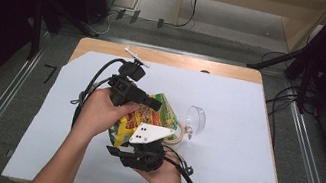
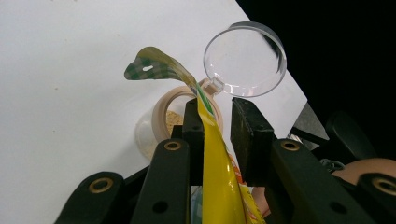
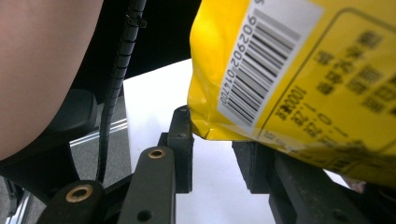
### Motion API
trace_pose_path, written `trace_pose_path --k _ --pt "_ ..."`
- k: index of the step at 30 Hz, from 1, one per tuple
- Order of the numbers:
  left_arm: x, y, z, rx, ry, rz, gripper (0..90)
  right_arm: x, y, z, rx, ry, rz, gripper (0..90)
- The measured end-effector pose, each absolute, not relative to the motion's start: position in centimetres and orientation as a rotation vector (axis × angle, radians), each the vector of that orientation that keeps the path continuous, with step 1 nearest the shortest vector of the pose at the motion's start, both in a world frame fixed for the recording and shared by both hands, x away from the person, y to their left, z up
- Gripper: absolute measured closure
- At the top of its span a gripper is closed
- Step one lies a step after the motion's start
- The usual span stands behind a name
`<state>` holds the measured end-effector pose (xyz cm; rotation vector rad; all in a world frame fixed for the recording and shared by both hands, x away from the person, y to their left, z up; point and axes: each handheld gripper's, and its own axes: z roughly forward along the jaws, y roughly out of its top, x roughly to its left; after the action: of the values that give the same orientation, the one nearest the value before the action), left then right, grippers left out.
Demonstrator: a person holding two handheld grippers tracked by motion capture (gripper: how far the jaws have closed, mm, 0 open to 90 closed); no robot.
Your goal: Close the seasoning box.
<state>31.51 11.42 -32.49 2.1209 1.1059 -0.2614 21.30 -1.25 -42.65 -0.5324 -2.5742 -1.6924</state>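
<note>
A yellow and green snack bag (image 1: 146,119) hangs tilted above the white sheet between my two grippers. My left gripper (image 1: 153,104) reaches over the bag's top. In the left gripper view the bag's thin top edge (image 2: 210,140) lies against one pad of the left gripper (image 2: 218,109), with a gap to the other, so the jaws stand open around it. My right gripper (image 1: 115,151) is under the bag's bottom. In the right gripper view the barcode corner of the bag (image 3: 289,70) touches one jaw of the right gripper (image 3: 212,140) and hides the other.
A small beige-rimmed jar (image 2: 166,116) holding pale contents stands just beyond the bag's top, with its clear round lid (image 2: 245,58) flipped back; both sit right of the bag (image 1: 195,120). White sheet (image 1: 237,176) covers the wooden table (image 1: 181,62).
</note>
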Motion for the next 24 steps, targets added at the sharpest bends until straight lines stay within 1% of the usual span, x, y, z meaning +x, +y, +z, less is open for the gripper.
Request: trace_pose_path --k 24 --pt "31.41 11.44 -32.3 2.117 1.094 -0.245 75.4 21.38 -1.33 -42.52 -0.527 -2.586 -1.698 70.7"
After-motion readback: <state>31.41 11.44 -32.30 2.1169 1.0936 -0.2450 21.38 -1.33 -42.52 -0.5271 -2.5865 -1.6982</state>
